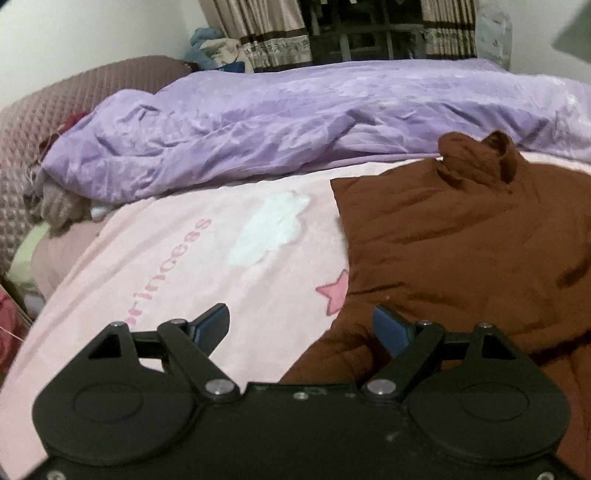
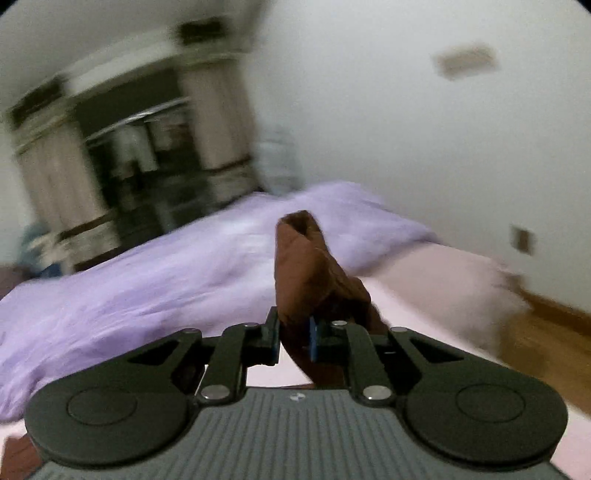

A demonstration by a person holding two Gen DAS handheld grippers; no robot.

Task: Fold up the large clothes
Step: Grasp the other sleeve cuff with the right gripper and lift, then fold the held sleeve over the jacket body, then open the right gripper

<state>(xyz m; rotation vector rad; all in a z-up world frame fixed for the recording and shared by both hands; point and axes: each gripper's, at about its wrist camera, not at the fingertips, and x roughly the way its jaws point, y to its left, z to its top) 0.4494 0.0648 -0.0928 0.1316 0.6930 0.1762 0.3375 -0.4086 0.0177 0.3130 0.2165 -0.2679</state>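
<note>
Two hand-held grippers show here, one in each view. The left hand-held gripper has its blue pads wide apart and holds nothing. One pad is over the pink sheet. The other pad is over the edge of the brown garment.

The brown garment lies spread on the bed, on top of the pink sheet, to the right in the left wrist view. It looks puffy and wrinkled. A rolled-up bit of it, maybe a cuff or collar, sticks up at the far end near the purple blanket.

The right hand-held gripper is squeezed tight on a fold of the brown garment. That fold stands up between the pads and ends in an open tube shape at the top. This view is blurry.

The pink sheet has a pink star, a white cloud shape and pink letters on it. The purple blanket lies bunched along the far side of the bed. Behind it are curtains and a dark window. A quilted mauve headboard is at the left. A wood floor shows past the bed in the right wrist view.
</note>
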